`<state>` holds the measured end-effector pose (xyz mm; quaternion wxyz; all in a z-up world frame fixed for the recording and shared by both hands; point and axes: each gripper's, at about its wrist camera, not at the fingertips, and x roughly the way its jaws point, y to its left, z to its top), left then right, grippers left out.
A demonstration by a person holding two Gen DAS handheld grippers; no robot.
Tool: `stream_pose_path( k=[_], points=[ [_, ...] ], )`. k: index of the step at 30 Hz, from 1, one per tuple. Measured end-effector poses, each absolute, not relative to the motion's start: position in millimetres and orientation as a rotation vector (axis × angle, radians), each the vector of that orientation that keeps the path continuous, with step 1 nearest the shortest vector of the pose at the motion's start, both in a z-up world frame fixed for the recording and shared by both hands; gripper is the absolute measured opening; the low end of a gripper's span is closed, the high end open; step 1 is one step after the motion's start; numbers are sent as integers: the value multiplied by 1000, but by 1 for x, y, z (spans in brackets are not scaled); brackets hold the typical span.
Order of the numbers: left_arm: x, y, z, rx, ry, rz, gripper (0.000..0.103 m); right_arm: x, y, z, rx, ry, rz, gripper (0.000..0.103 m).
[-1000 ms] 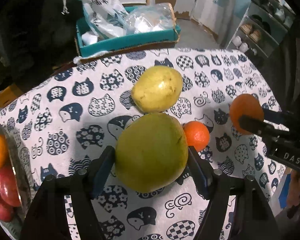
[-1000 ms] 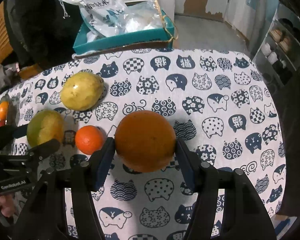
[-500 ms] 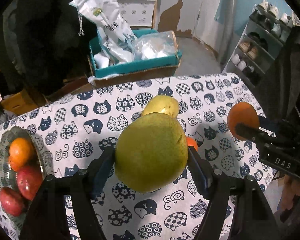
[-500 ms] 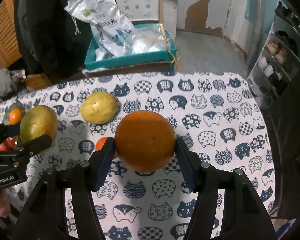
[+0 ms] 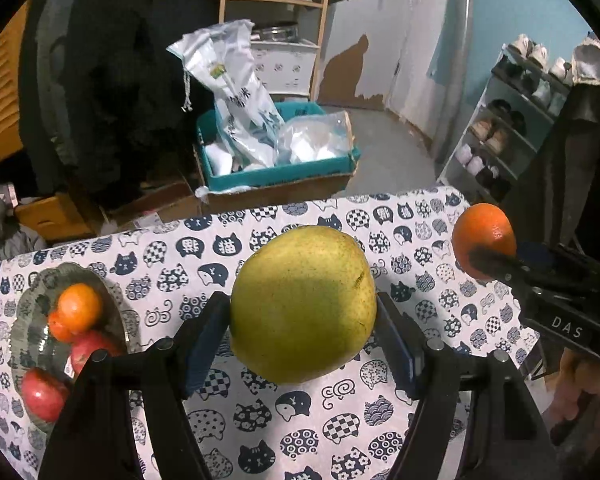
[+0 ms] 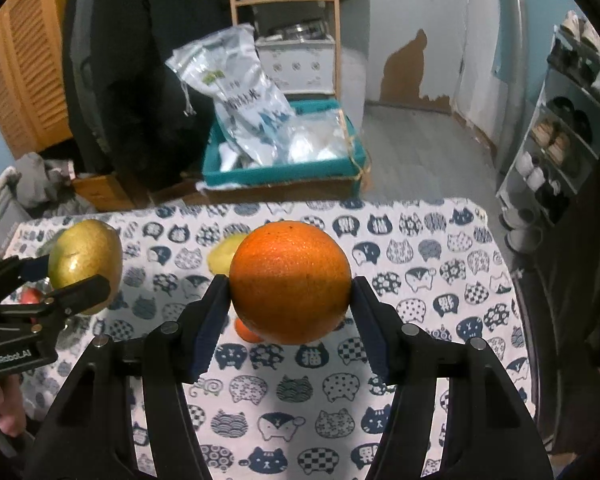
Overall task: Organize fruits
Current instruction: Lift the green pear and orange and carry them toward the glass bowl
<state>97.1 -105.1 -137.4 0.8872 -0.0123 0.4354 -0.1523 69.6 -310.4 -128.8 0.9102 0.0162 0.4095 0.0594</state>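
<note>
Gripping a green mango (image 5: 302, 304), the left gripper (image 5: 302, 320) hangs above mid-worktop (image 5: 220, 248), while the right gripper (image 6: 290, 300) clamps an orange (image 6: 290, 282) nearer the right edge.

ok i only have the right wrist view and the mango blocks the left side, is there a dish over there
Observer: Yes, the left wrist view shows a glass plate at its far left.
Operator: anything in it yet
Observer: Two small mandarins and two red apples already lie in it.
Operator: how is the mango gripped, i just see one finger
Observer: The left gripper has a pad pressed on each side of the mango, about at its widest part.
</note>
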Motion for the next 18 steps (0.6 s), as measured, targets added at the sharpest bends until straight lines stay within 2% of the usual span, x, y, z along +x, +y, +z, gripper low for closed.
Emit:
stream_pose_path(
  k=[18],
  points=[
    [63,-67,-87,-47,807,-288,74,42,-273,-78,-2,719,217,61]
  ],
)
